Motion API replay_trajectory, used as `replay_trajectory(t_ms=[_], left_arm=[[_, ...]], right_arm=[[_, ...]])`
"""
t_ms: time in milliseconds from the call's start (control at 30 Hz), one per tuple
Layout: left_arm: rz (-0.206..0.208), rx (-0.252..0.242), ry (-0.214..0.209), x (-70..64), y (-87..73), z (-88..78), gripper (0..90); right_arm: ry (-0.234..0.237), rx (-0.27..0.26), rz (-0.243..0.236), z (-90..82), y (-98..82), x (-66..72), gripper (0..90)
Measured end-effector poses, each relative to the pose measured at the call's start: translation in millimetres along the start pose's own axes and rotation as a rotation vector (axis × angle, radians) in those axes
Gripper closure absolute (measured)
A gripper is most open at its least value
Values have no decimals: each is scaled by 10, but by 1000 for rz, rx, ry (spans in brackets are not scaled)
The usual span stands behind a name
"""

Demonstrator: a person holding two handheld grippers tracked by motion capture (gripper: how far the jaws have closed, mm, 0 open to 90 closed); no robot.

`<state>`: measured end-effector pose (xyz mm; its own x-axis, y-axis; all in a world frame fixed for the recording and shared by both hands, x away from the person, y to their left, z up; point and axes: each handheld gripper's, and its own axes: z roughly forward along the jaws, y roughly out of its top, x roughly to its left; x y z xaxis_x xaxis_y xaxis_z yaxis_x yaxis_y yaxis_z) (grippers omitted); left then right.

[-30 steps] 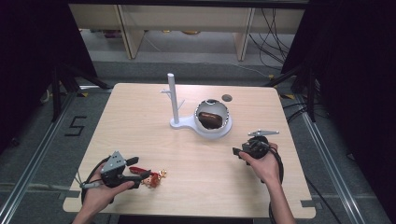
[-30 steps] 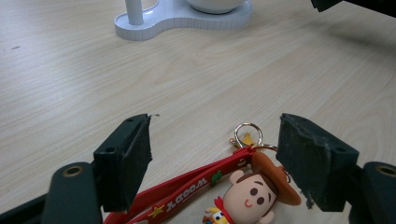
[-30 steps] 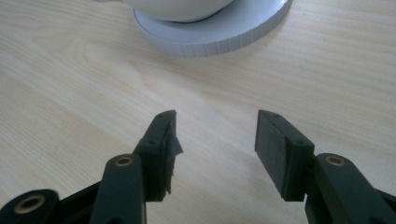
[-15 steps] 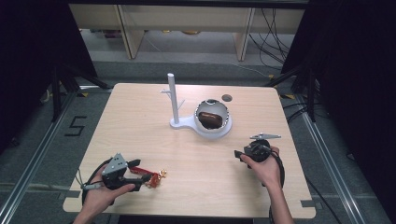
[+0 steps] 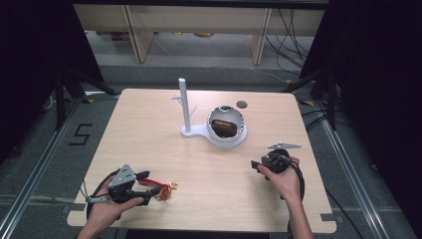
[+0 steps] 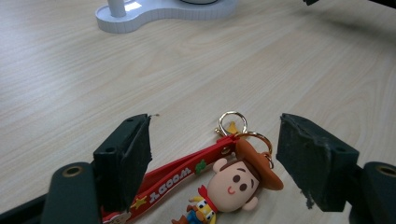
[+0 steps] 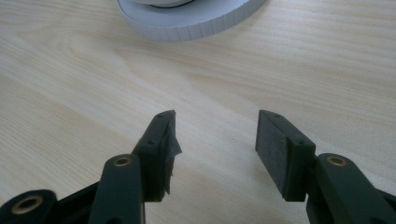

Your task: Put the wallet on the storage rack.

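Nothing is lifted yet: left tongs [image 6: 215,154] spread around the keychain [image 6: 219,182] at lower frame; right tongs [image 7: 215,140] spread, empty.

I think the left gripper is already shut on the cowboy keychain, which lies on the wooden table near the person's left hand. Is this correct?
Not quite. The left gripper is open: in the left gripper view its jaws stand apart on either side of the cowboy keychain, with a clear gap to the figure on the right side. The keychain does lie on the wooden table, near the person's left hand.
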<state>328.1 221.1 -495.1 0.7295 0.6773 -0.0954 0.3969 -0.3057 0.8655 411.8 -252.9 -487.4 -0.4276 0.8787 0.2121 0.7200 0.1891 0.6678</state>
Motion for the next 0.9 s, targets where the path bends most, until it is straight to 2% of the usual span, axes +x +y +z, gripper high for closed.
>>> replay_trajectory(t_ms=[33,67,167,233,300,333,433,467,500,533,567,633,667,700,733,767,800,867,900], left_arm=[[6,13,1,-3,5,-3,256],[16,28,-3,-2,14,-7,257],[49,69,-18,10,54,-26,260],[70,99,-21,19,88,-39,272],[95,119,-27,29,109,-42,287],[131,162,-34,48,133,-55,296],[148,212,-51,40,176,-48,330],[152,232,-57,30,190,-42,338],[186,264,-76,31,212,-42,348],[207,286,-87,21,230,-37,362],[217,308,-96,12,247,-28,372],[247,349,-124,3,275,-1,388],[279,373,-138,-3,291,16,391],[295,388,-149,-17,297,42,395],[355,444,-160,-13,326,61,399],[344,443,-165,-35,319,89,404],[377,480,-180,-39,330,119,407],[391,505,-193,-61,328,162,411],[377,504,-197,-79,316,189,413]], right_arm=[[2,0,1,-2,-1,-2,487],[3,21,27,-19,-1,13,484],[11,31,23,-33,2,10,482],[-15,6,-8,-16,-2,-7,480],[-9,9,4,-21,2,-1,480],[-13,10,4,-19,2,0,479],[8,9,4,-10,-1,-2,477],[6,27,26,-19,-2,12,477],[10,12,5,-7,-3,1,477],[9,30,26,-15,-3,16,476],[-2,21,6,-7,-3,9,476],[12,21,3,3,-5,7,475],[15,18,-1,4,-6,11,475],[13,29,12,5,-8,18,475],[12,41,27,-1,-8,30,474],[-5,44,25,0,-9,32,474],[4,56,27,0,-5,31,474],[8,38,29,10,-13,34,473],[20,40,30,6,-14,33,472]])
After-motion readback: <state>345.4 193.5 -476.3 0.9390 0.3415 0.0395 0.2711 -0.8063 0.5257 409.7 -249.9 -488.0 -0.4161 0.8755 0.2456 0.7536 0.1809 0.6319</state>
